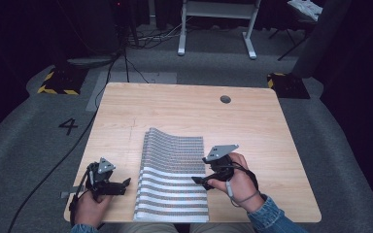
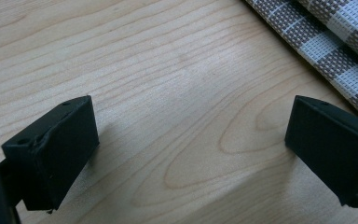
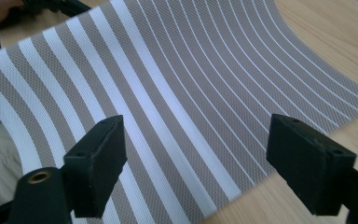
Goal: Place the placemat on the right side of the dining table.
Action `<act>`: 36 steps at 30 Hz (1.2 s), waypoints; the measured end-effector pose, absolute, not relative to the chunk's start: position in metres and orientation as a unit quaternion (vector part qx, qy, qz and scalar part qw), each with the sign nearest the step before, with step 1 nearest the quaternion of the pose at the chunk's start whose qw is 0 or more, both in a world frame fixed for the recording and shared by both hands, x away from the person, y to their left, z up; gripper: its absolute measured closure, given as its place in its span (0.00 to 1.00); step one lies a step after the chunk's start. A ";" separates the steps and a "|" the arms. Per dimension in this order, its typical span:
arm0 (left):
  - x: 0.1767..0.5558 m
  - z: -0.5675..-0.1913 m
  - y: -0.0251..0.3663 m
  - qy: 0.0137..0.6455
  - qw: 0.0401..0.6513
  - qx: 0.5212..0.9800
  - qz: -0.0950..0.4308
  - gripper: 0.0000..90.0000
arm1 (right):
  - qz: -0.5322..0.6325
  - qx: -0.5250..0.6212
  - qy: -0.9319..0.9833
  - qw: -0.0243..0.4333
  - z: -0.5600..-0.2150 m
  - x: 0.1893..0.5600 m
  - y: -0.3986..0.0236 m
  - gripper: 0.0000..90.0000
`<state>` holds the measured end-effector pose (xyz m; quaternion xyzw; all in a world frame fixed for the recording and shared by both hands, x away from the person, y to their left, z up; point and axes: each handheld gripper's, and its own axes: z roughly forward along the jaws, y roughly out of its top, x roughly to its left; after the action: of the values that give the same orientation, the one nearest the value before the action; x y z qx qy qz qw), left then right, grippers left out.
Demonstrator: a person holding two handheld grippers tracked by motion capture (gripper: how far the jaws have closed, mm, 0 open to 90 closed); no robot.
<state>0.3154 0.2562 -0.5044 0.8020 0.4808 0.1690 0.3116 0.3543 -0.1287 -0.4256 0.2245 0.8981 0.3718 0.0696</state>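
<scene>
Stripes everywhere today. Working left to right: my left gripper [image 1: 108, 183] sits low on the counter [image 1: 252, 121] near its front left corner, just left of the striped placemat [image 1: 175, 179], jaws wide apart with nothing but bare wood between them. In the left gripper view the mat's edge [image 2: 335, 51] shows at the upper right, looking like a few woven layers stacked, though I can't say how many.

The placemat itself lies mid-counter toward my side, front edge hanging a bit over the counter lip, far end curling up off the wood.

My right gripper [image 1: 209, 175] hovers at the mat's right edge, jaws apart too, straddling that edge in the right gripper view [image 3: 196, 177] without pinching yet.

How I'd do the grab: slide one jaw under the right edge, keep the other on top, and close square to the edge rather than on a corner, since this weave looks stiff and springy and would probably skate out of a shallow bite. Left jaws could steady the opposite edge.

Room-wise, the right and far parts of the counter are open wood, just a grommet hole [image 1: 225, 99] at the back. Plenty of space to swing the mat.
</scene>
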 end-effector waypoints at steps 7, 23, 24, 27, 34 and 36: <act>0.316 -0.504 0.256 0.480 0.311 0.803 0.167 0.03 | 0.381 0.223 0.895 0.063 -0.415 0.365 -0.095 0.21; 0.318 -0.504 0.256 0.480 0.312 0.803 0.167 0.03 | 0.341 0.209 0.916 0.043 -0.412 0.379 -0.029 0.30; 0.318 -0.504 0.256 0.480 0.312 0.803 0.167 0.03 | 0.341 0.209 0.916 0.043 -0.412 0.379 -0.029 0.30; 0.318 -0.504 0.256 0.479 0.313 0.803 0.168 0.03 | 0.347 0.212 0.913 0.041 -0.417 0.380 -0.014 0.26; 0.317 -0.504 0.256 0.481 0.313 0.802 0.169 0.04 | 0.358 0.218 0.907 0.044 -0.429 0.389 0.014 0.19; 0.317 -0.504 0.256 0.481 0.313 0.801 0.169 0.04 | 0.352 0.226 0.907 0.042 -0.430 0.388 0.018 0.19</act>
<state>0.3167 0.2556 -0.5042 0.8015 0.4810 0.1687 0.3127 0.3876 0.0179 -0.4298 0.2259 0.9075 0.3517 0.0421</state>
